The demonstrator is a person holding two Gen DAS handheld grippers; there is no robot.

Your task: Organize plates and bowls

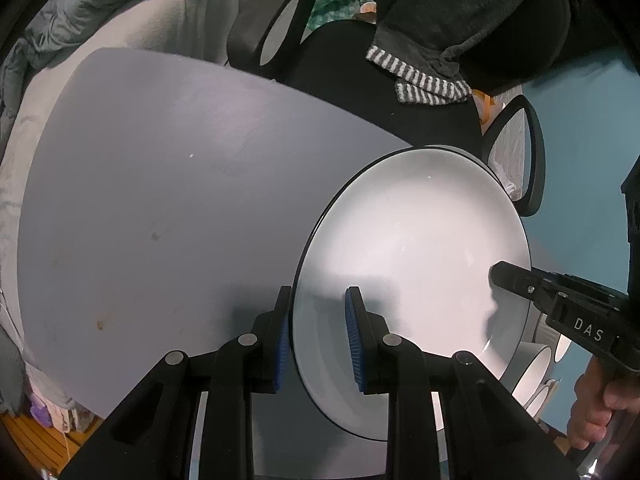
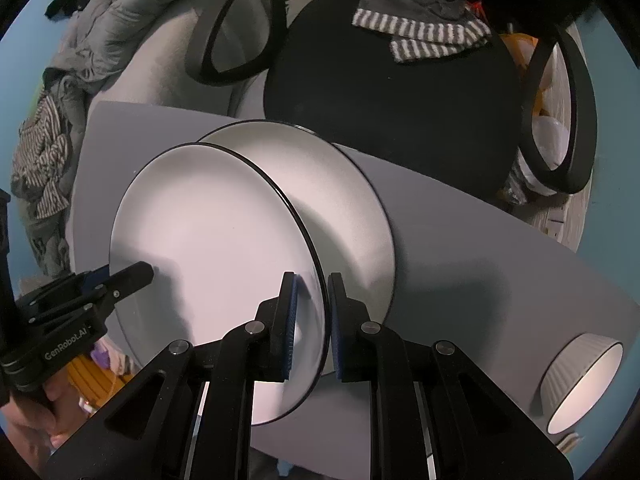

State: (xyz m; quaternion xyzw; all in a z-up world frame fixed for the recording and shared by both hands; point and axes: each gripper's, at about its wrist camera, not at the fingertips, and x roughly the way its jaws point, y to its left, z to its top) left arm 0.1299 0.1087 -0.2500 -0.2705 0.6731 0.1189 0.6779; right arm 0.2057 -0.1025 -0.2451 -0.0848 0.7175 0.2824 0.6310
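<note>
Both tongs hold one round white plate with a thin black rim [image 2: 208, 232]. Left tongs [image 1: 316, 336] pinch its edge on one side, and right tongs [image 2: 311, 320] pinch the edge across from them, both with a narrow gap. This plate is lifted and tilted over a second white plate with a black rim [image 2: 340, 200], which lies flat on the grey worktop [image 1: 160, 184]. Well apart from that flat plate, a white ribbed bowl [image 2: 580, 380] sits on the worktop.
</note>
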